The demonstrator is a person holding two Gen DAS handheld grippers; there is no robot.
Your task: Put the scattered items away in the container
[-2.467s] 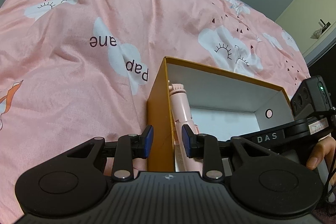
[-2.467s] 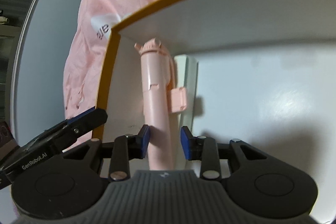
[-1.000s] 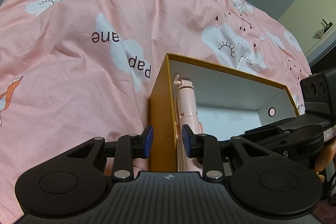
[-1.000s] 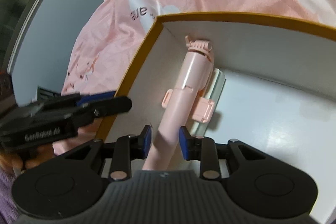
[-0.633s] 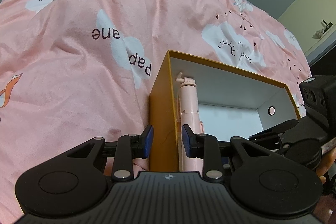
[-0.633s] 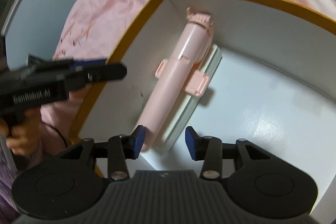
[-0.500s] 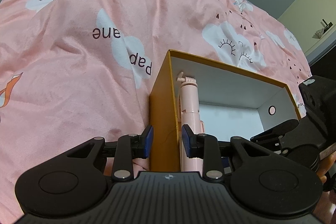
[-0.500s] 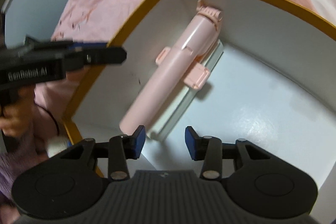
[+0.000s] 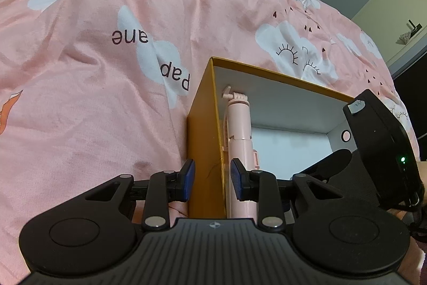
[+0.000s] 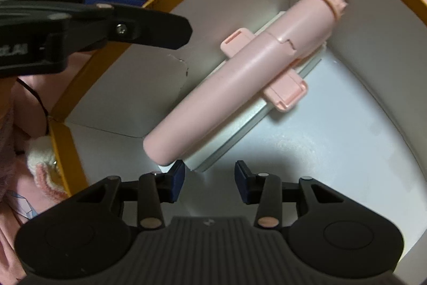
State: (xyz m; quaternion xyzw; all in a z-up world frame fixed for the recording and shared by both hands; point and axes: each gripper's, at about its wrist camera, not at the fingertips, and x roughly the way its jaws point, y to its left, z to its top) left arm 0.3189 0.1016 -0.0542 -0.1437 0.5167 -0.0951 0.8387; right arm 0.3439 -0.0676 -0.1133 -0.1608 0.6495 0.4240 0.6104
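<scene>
My right gripper (image 10: 209, 182) has just opened, empty, and let go the one pink selfie stick (image 10: 240, 68). My left gripper (image 9: 212, 179) straddles the one box (image 9: 204, 124) wall. The stick lies inside on a white slab (image 10: 241, 124), head toward upper right.

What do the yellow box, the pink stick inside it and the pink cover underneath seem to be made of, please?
The yellow box looks like matte cardboard: thin folded walls, white inside, a small tear in one side. The pink stick seems to be smooth moulded plastic with a soft sheen, visible seams and clip tabs. The pink cover is clearly soft printed fabric, creased and rumpled; which fibre cannot be told.
</scene>
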